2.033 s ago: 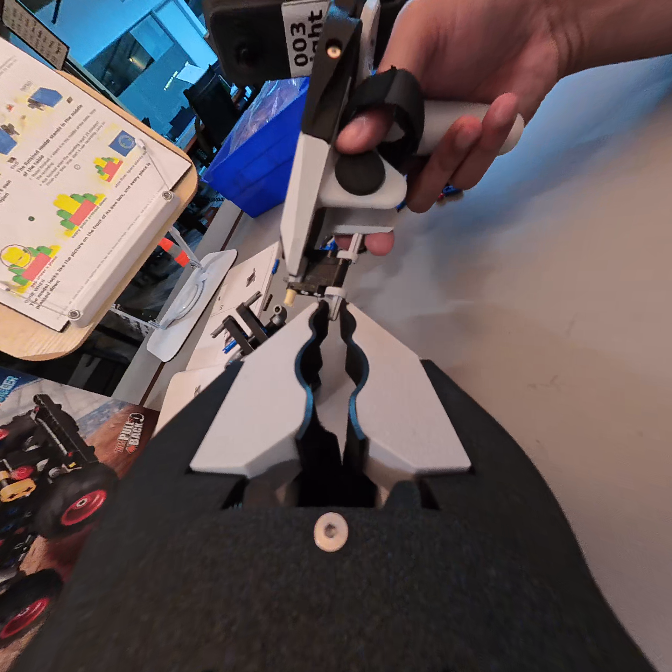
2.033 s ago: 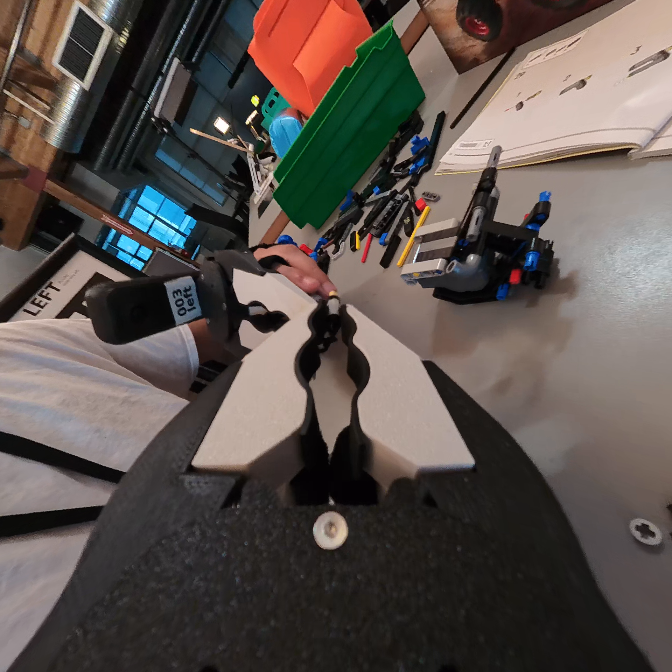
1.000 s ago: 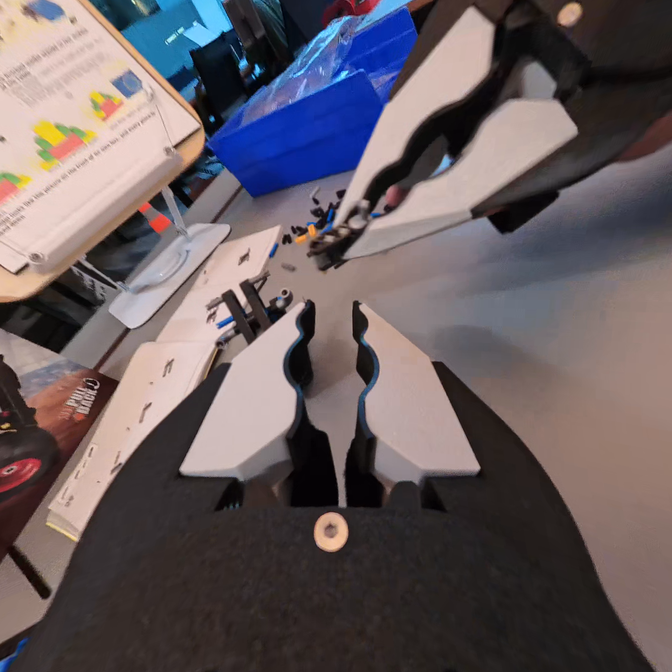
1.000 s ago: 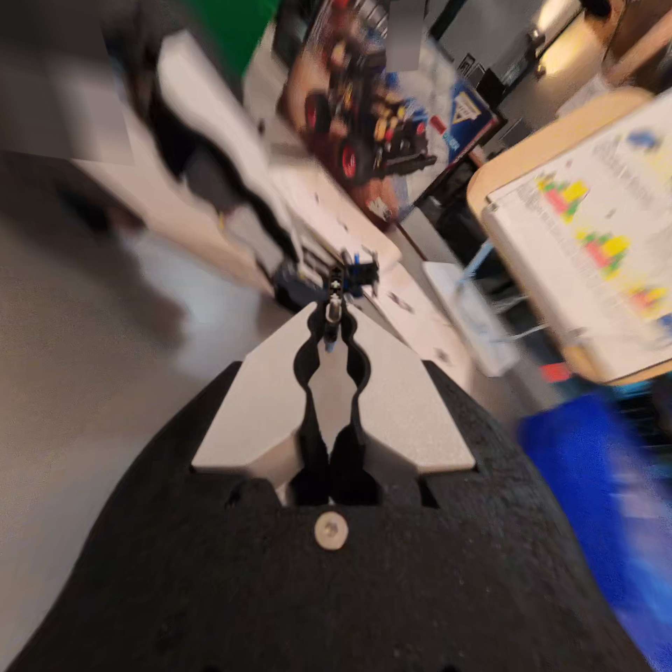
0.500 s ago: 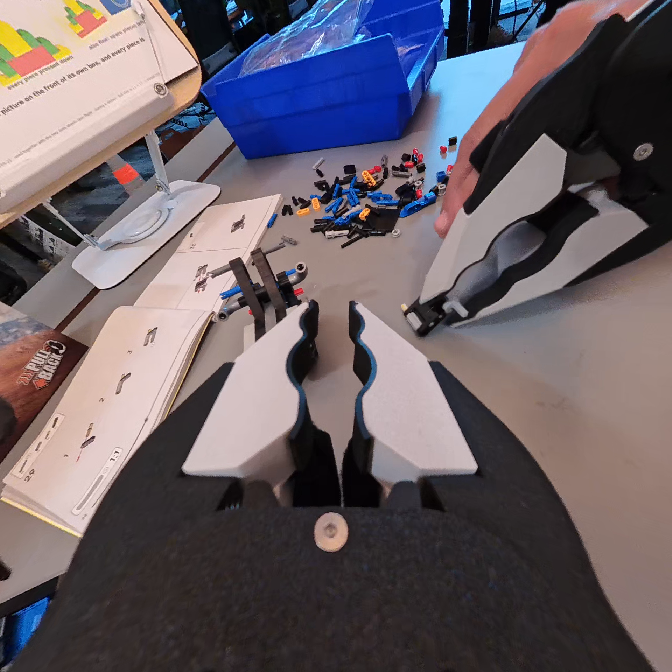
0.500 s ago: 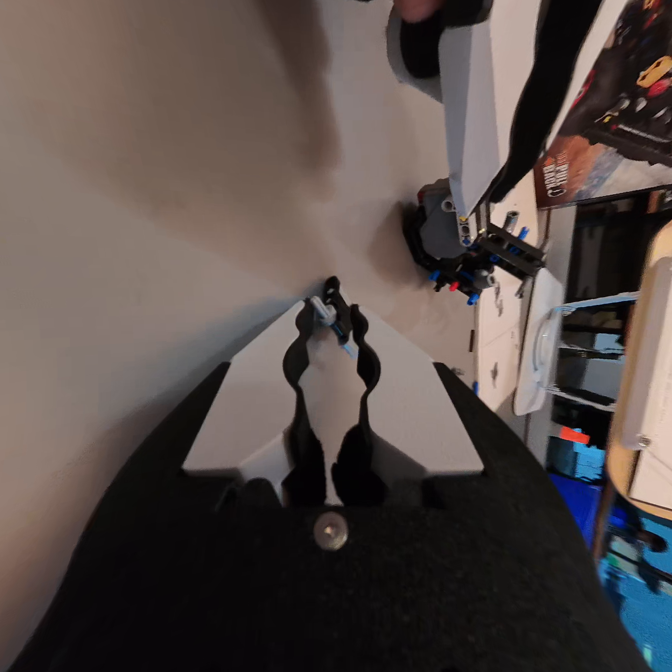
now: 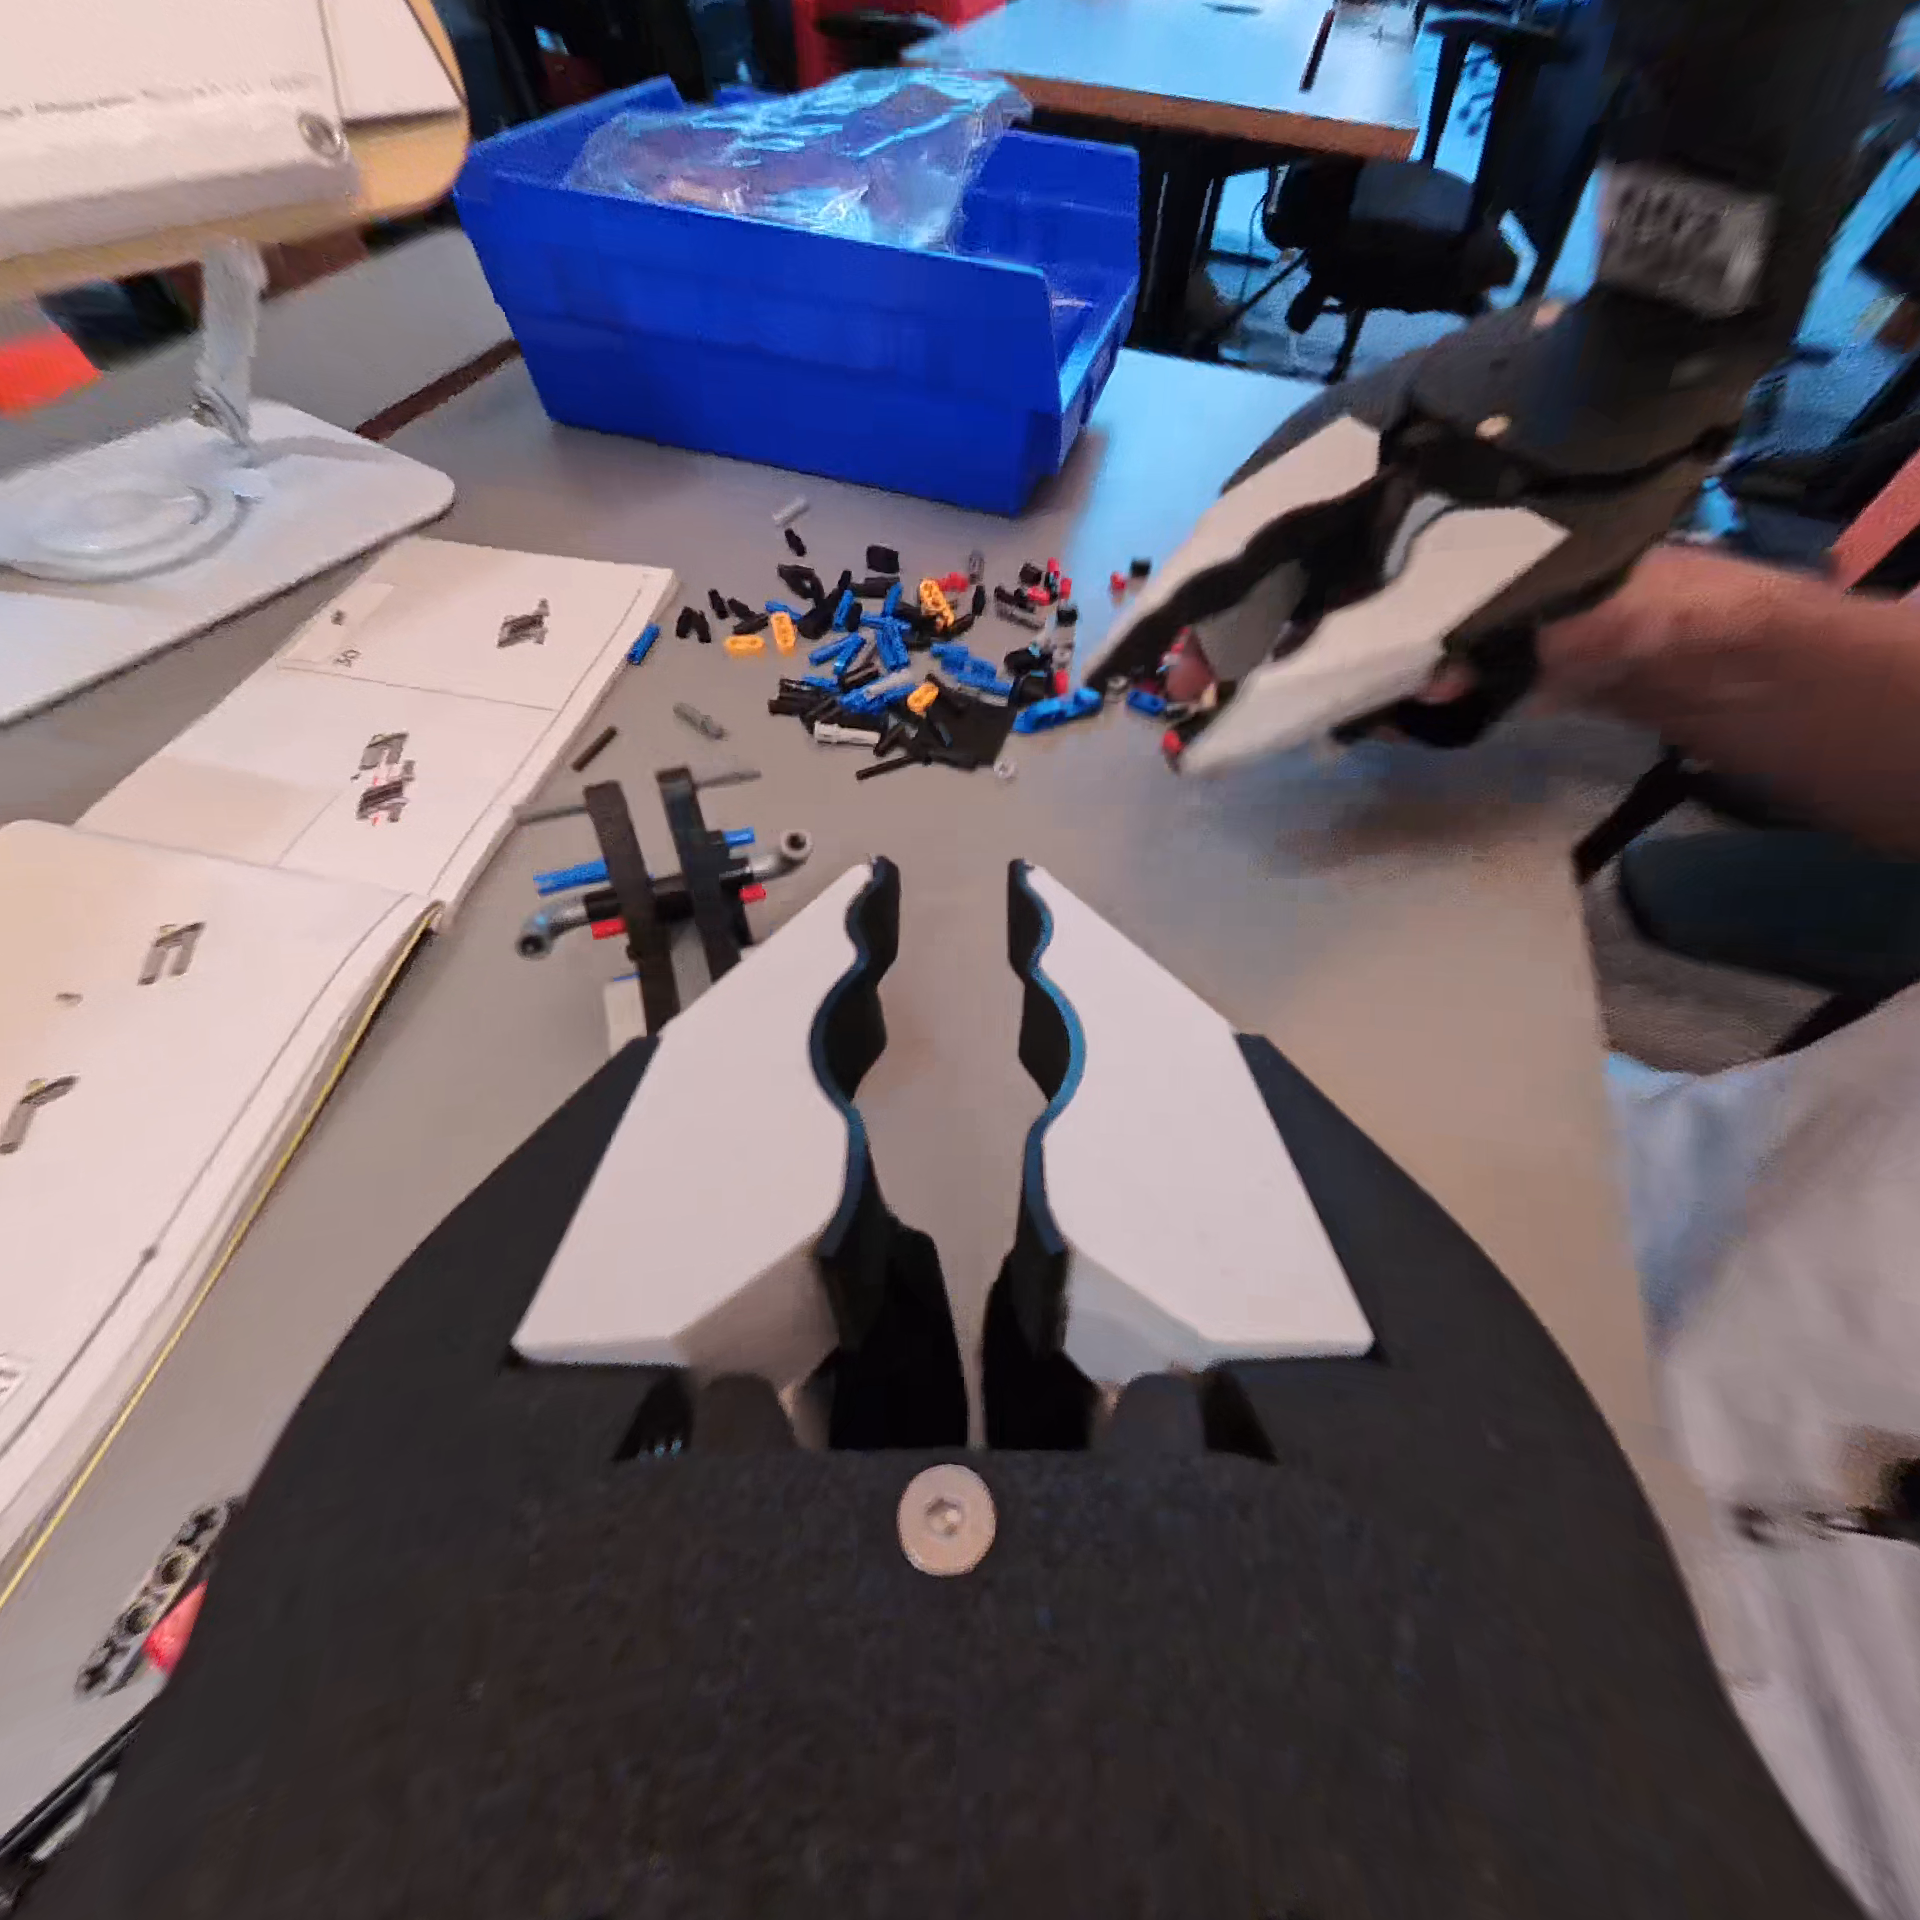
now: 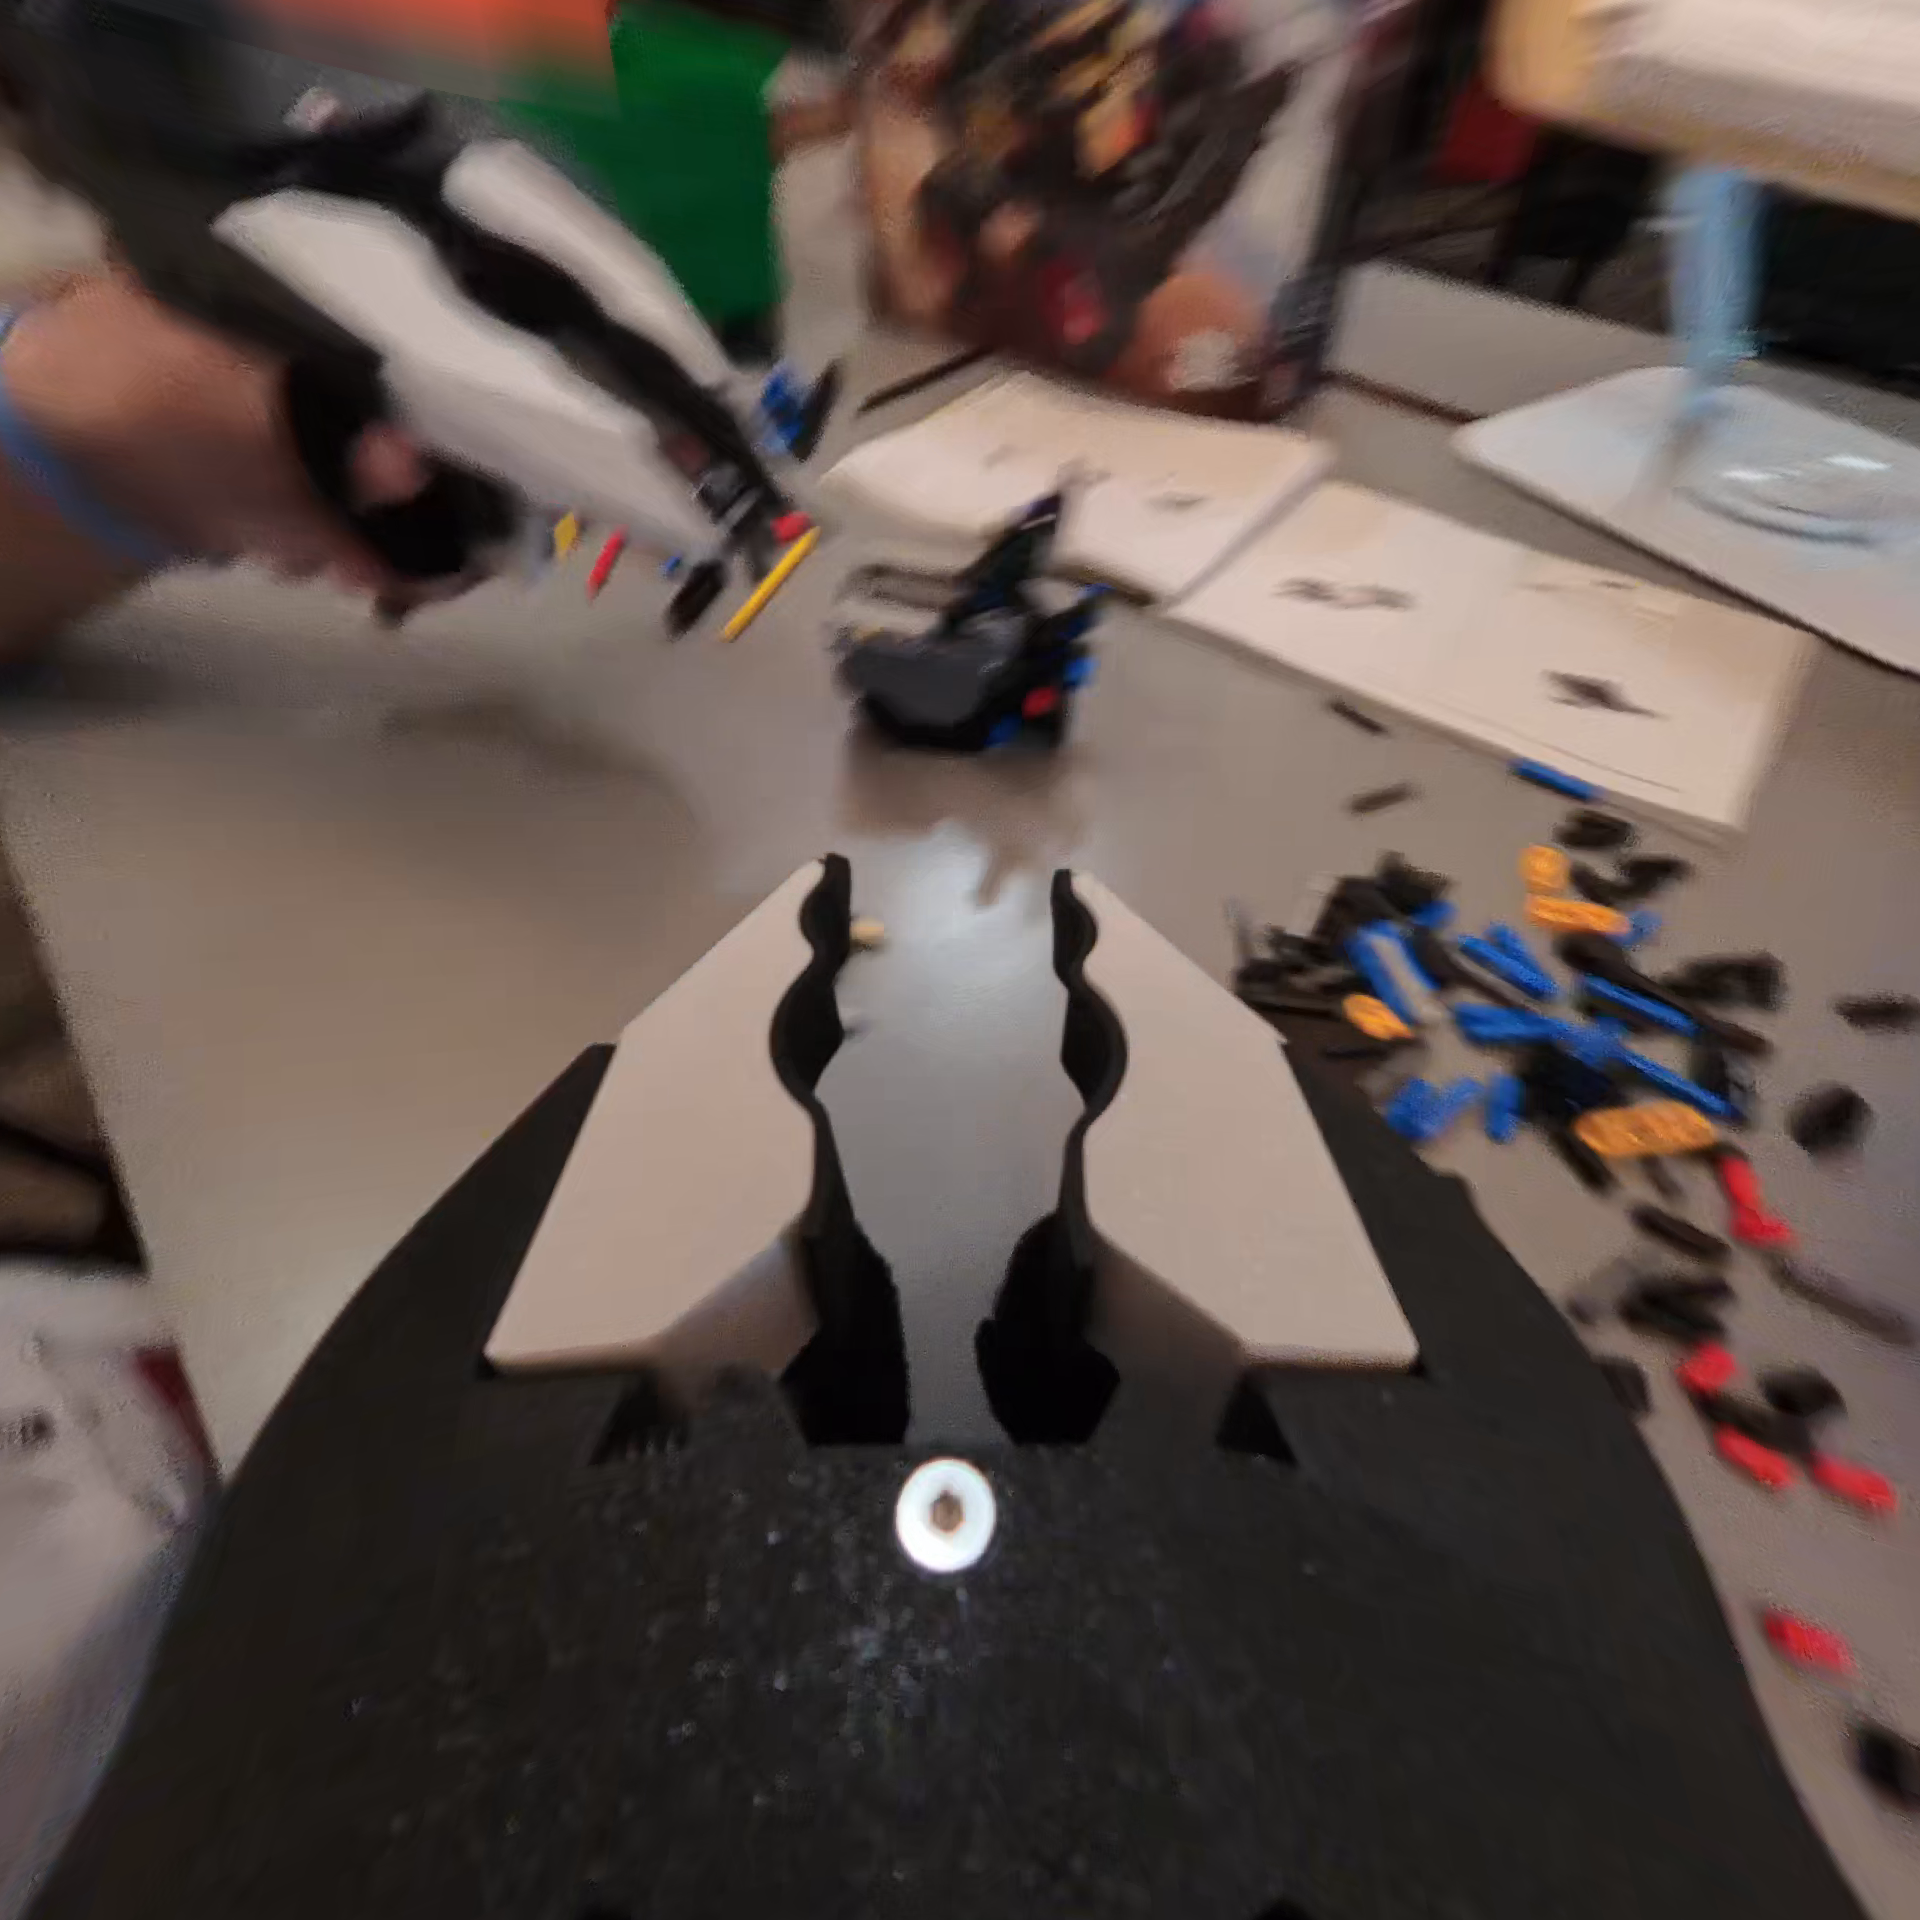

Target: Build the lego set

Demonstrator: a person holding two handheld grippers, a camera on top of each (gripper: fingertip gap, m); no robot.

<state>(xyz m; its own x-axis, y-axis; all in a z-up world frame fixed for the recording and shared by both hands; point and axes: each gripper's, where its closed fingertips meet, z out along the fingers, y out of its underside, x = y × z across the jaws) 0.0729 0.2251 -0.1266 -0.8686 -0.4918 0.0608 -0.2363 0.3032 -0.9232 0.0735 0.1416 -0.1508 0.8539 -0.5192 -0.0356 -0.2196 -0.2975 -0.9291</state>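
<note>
The partly built black, grey and blue lego assembly [image 7: 665, 894] stands on the grey table just left of my left gripper's tip; it also shows in the blurred right wrist view [image 8: 966, 665]. My left gripper [image 7: 948, 873] is open and empty, low over the table. My right gripper [image 8: 945, 883] is open with nothing between its fingers. In the left wrist view it [image 7: 1174, 707] hovers at the right edge of the pile of small loose pieces [image 7: 894, 655]. A tiny tan piece [image 8: 868, 932] lies by its left fingertip.
A blue bin [image 7: 810, 312] with a plastic bag stands behind the pile. An open instruction booklet [image 7: 364, 727] and a white stand base [image 7: 156, 520] lie left. A green bin [image 8: 686, 156], the set's box [image 8: 1091, 187] and long loose pieces [image 8: 769, 582] are beyond the assembly. The grippers' ends are close to 9 cm from one another.
My right gripper has opened, no longer holds the small black and grey piece, and has swung from the bare table to the loose pile. My left gripper stays open.
</note>
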